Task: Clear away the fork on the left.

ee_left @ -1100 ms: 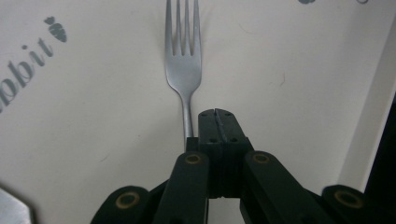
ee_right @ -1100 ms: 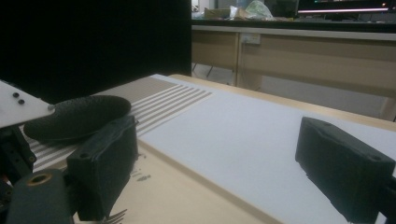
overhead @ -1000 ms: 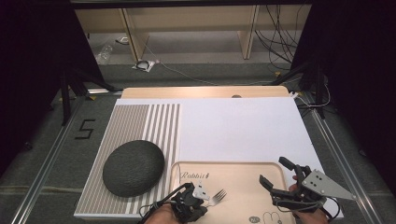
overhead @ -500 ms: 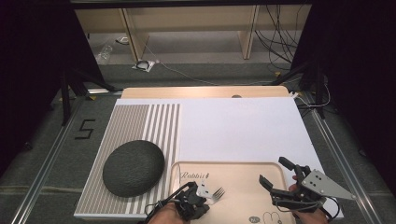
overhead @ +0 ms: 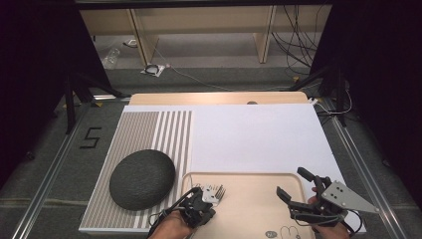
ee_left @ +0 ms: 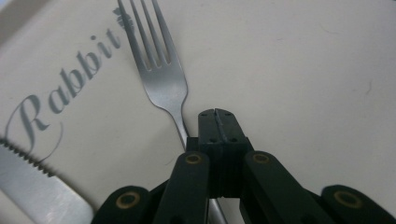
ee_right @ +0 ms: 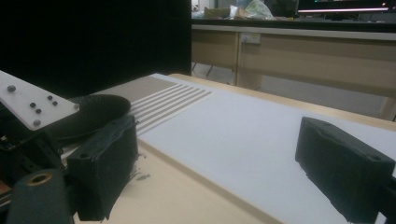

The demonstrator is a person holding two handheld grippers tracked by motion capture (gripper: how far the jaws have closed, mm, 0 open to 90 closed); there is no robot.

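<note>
Fork (ee_left: 159,79) lies flat on the tray (overhead: 249,209), near the tray's left edge and toward its far-left corner, tines pointing away from me and just reaching the printed word "Rabbit". In the left gripper view my left gripper (ee_left: 217,122) has its jaws pressed together with no gap showing. The fork's neck runs down beside and under the left jaw, so I cannot tell whether the handle is pinched or whether the closed jaws merely rest against it. I judge a low, flat approach like this suits picking thin cutlery off a flat surface.

A knife (ee_left: 39,186) with a toothed edge lies left of the fork at the lower left of that view, apart from it. Its handle is cut off by the frame edge.

My right gripper (overhead: 303,191) hangs over the tray's right side, jaws spread wide and holding nothing. The right gripper view confirms open space between them. I read it as waiting, kept well apart from the left.

Beyond the tray: a dark round bowl (overhead: 142,178), seemingly upside down, sits on the striped mat (overhead: 149,129) just beside the tray's left edge. The white sheet (overhead: 254,134) covers the rest of the table.

The tray's near edge and the fork's handle end are hidden under my hands.
</note>
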